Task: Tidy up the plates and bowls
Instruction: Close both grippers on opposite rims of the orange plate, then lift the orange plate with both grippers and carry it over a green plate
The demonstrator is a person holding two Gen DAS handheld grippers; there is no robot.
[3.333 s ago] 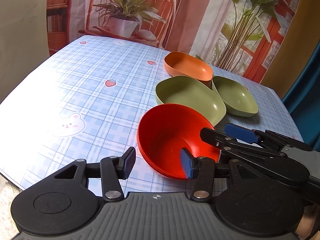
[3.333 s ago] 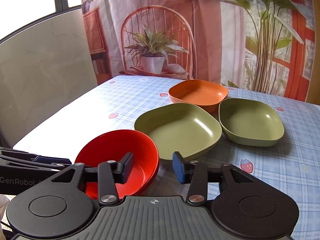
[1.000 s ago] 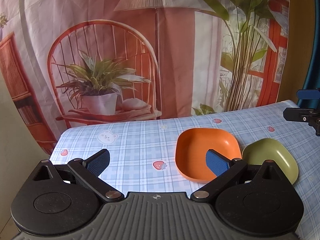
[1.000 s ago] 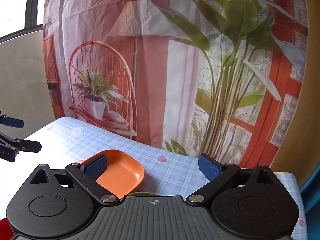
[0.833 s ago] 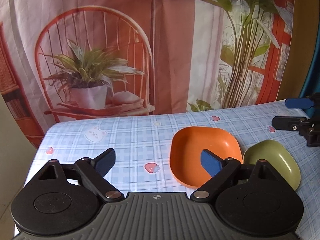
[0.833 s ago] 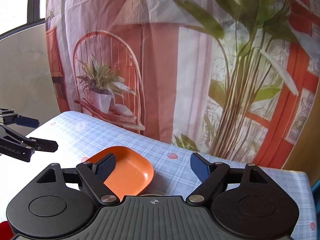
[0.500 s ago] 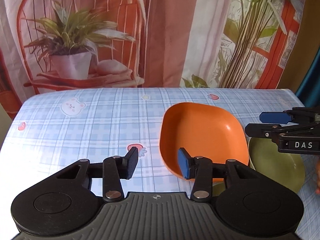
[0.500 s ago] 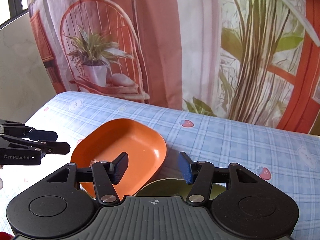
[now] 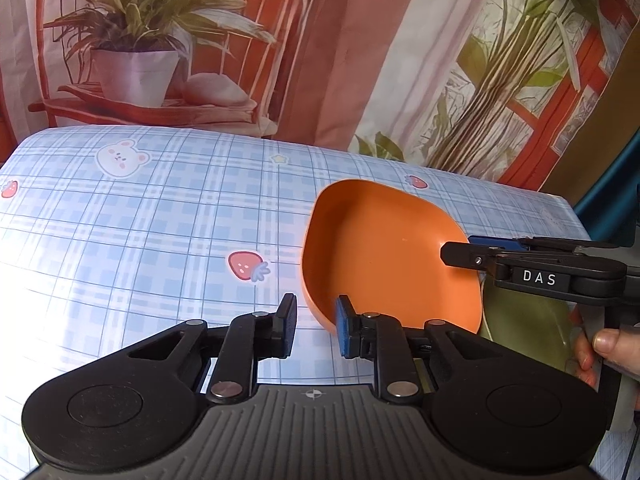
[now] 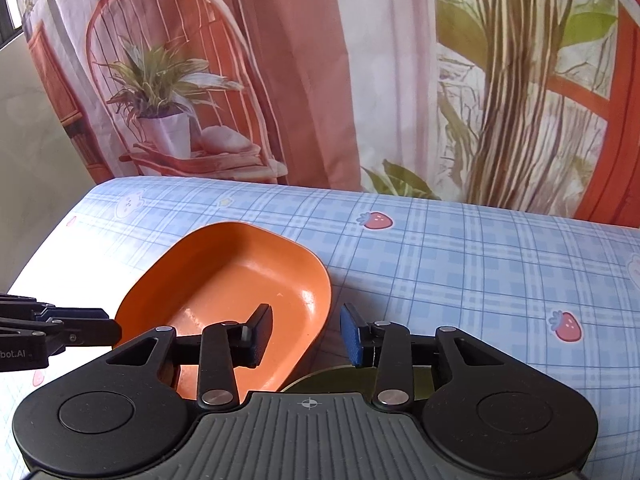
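On the checked tablecloth (image 9: pixel 140 240) sits the orange bowl (image 9: pixel 384 256); our left gripper (image 9: pixel 316 326) and right gripper (image 10: pixel 306 334) straddle opposite rims, jaws closing, not yet pinching; next we need clamp, then level lift.

An orange bowl (image 9: pixel 384 256) sits mid-frame on a pale blue plaid tablecloth (image 9: pixel 160 240) printed with red strawberries and a white bear, an olive green dish (image 9: pixel 524 320) at lower right, black grippers with blue pads along the bottom, and a red-and-white plant-print curtain (image 9: pixel 320 40) across the top.
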